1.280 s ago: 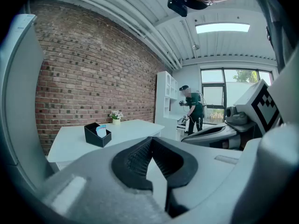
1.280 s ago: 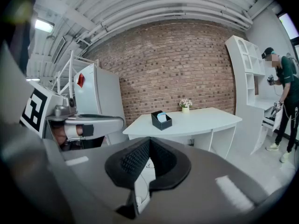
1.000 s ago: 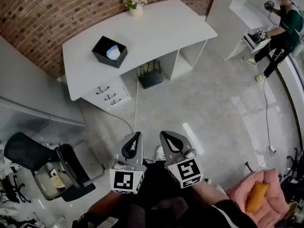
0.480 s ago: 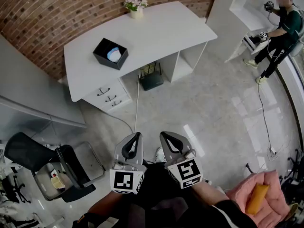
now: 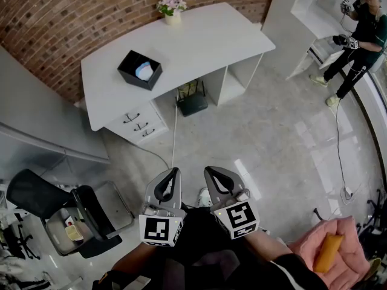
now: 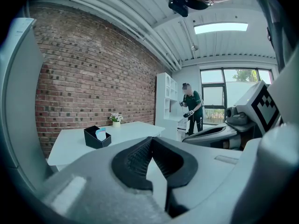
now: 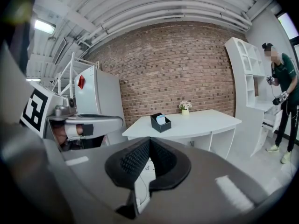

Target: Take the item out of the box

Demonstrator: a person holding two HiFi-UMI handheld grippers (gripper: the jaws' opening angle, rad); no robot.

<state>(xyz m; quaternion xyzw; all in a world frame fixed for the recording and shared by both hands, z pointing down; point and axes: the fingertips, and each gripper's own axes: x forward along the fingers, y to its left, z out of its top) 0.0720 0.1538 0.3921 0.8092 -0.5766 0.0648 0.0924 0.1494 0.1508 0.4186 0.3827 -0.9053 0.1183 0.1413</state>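
The black box (image 5: pixel 139 69) sits on the white desk (image 5: pixel 205 38), well apart from the tongs, with the pale blue item (image 5: pixel 144 69) inside it; the step in hand looks like the approach, so best close in squarely and open only above the item; the left tongs (image 5: pixel 174 174) are clenched on nothing; the right tongs (image 5: pixel 208 174) are likewise clenched, empty, touching nothing.

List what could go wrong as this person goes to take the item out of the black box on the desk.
The cable trailing down from the white desk lies across the way there: a possible trip. The black box looks unfixed, so pulling the pale blue item may drag or tip it.
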